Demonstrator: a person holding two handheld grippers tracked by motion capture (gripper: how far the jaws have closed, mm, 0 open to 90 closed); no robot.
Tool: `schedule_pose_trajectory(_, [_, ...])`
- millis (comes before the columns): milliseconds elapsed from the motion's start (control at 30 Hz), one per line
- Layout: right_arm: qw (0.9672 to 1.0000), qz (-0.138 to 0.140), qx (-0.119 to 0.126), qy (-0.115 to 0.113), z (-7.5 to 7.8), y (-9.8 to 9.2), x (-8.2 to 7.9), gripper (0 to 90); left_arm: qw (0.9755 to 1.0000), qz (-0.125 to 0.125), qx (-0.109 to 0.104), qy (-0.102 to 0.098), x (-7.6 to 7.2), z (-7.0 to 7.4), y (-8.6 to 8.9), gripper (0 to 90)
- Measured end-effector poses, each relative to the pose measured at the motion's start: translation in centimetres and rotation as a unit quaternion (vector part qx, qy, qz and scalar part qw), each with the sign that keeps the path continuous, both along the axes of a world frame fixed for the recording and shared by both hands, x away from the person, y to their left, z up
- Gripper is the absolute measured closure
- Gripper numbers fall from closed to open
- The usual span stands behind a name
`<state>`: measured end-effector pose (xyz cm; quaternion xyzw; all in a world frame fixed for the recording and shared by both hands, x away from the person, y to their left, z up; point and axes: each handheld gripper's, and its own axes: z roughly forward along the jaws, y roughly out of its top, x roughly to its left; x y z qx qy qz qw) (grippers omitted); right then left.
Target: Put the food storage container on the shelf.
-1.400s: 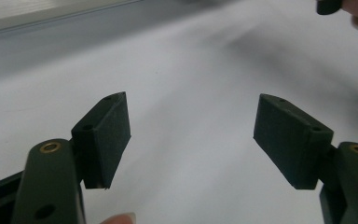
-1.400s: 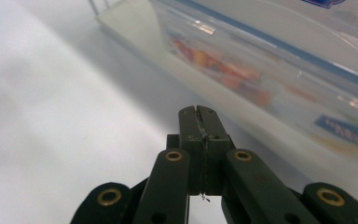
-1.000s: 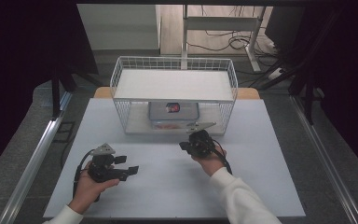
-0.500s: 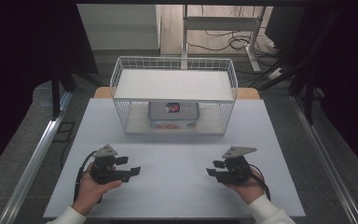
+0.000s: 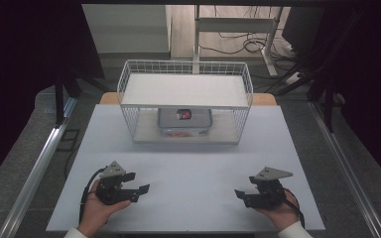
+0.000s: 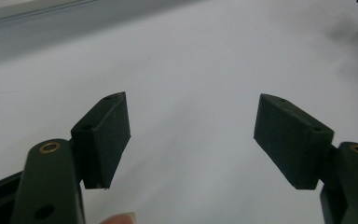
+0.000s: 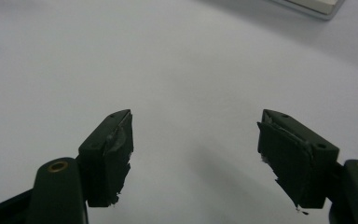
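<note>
Wire rack [image 5: 184, 79] shelf half hides the container [image 5: 184, 121] beneath.

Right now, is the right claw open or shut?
Open. The right claw has just been opening; its pads stand wide apart over the bare white table, nothing between.

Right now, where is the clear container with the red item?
In the high view, the clear container sits on the lower level of the white wire rack at the table's far centre, under the shelf, well beyond both hand-held grippers.
</note>
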<state>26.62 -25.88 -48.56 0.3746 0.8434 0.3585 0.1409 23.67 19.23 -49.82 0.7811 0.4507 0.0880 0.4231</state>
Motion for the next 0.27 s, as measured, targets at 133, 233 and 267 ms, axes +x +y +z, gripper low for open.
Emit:
schedule_pose_trajectory(133, [1.0000,-0.004,-0.002,-0.007,-0.06,-0.07,0.08,24.8,1.0000,-0.002,0.004,0.000,0.14,-0.15,0.03,26.5])
schedule_pose_trajectory(233, [0.9999,-0.011,-0.002,-0.009,-0.01,-0.31,0.12,22.2,1.0000,-0.001,0.007,0.000,0.27,-0.26,0.03,26.4])
schedule_pose_trajectory(267, [0.9998,-0.014,0.000,-0.011,-0.01,-0.36,0.12,21.8,1.0000,-0.001,0.008,0.000,0.30,-0.27,0.02,26.4])
